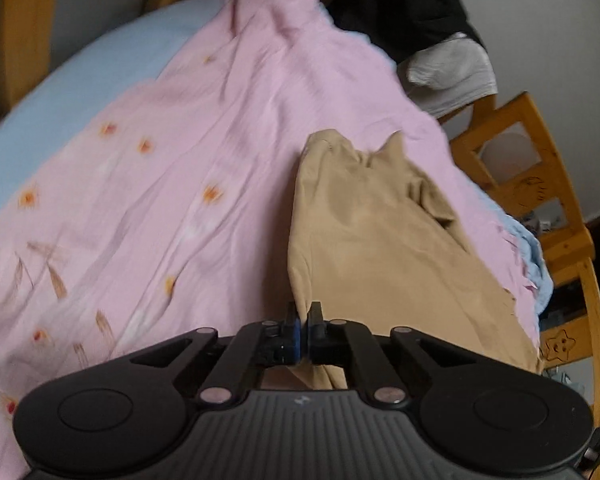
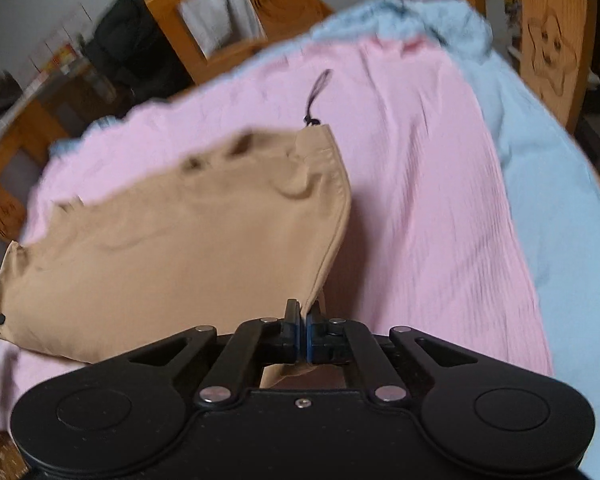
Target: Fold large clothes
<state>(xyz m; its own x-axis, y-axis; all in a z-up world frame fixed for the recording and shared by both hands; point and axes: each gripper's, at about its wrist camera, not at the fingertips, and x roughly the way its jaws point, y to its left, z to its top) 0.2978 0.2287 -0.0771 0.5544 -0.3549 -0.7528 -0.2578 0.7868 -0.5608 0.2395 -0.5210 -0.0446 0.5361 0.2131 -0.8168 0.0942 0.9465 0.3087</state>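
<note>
1. Blue sheet: base layer of the bed, bare at 10 o'clock in the left wrist view and at 3 o'clock in the right wrist view.

2. Pink blanket: spread over the sheet, with orange flower prints; it serves as the folding surface.

3. Left gripper: low centre of its own view, pitched steeply down toward the bed. Fingers pressed together with no visible gap, pinching the near edge of the tan garment. Judgement: the grip sits at a corner or hem so the cloth can be lifted and carried over for a fold.

4. Tan garment, task item: lies on the pink blanket, running from the left gripper toward 1 o'clock, rumpled at the far end. In the right wrist view it fills the 9 to 11 o'clock area, with a dark drawstring trailing from its far corner.

5. Right gripper: likewise angled down, fingers narrowed fully onto another near edge of the garment. Judgement: 2 matching pinches keep the edge taut.

6. Wooden bed frame: at 3 o'clock, with a carved star.

7. Dark and grey clothes: heaped at 1 o'clock, not touched.
</note>
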